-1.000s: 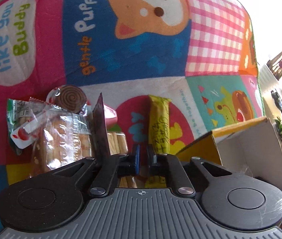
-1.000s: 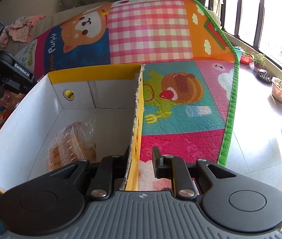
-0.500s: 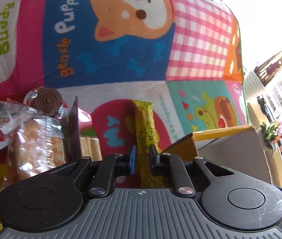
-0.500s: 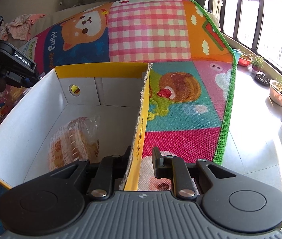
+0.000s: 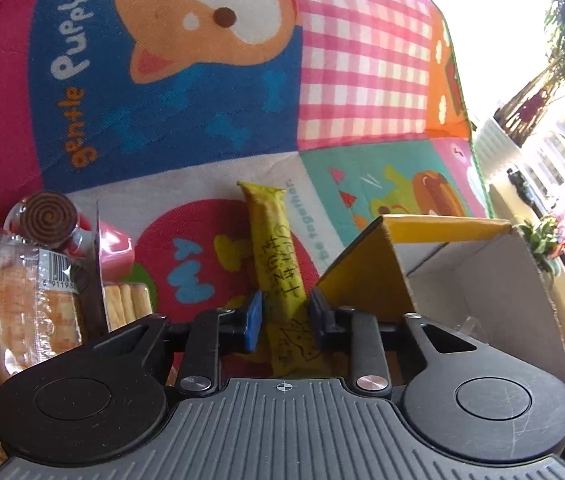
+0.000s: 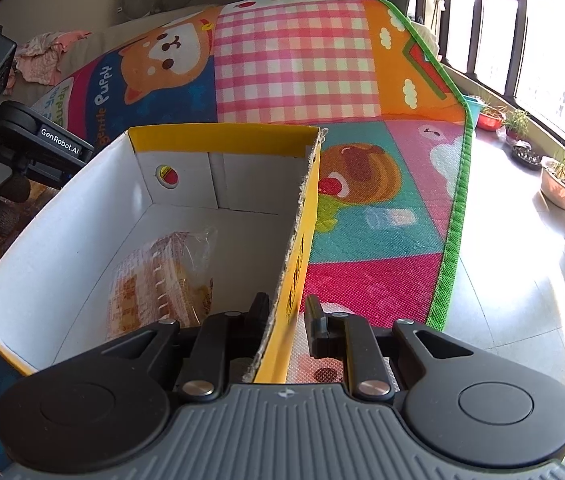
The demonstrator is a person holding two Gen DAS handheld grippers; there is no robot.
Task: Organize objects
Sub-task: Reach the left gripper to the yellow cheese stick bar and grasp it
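Note:
A long yellow snack bar (image 5: 276, 256) lies on the play mat, its near end between the fingers of my left gripper (image 5: 284, 318), which is open around it. A yellow cardboard box (image 5: 478, 280) with a white inside stands right beside it. My right gripper (image 6: 285, 316) straddles the box's right wall (image 6: 300, 240), with its jaws a little apart from it. A clear bag of biscuits (image 6: 158, 284) lies inside the box. More snack packets (image 5: 30, 304) and a brown spiral cookie (image 5: 47, 216) lie at the left in the left wrist view.
The colourful play mat (image 6: 294, 56) covers the floor, and its green edge (image 6: 452, 248) meets pale tiles on the right. Potted plants (image 6: 562, 182) stand by the window. My left gripper's body (image 6: 22, 136) shows left of the box in the right wrist view.
My left gripper has moved right, from the biscuit packets to the yellow snack bar, and its fingers have opened around it. The right gripper has stayed on the box wall.

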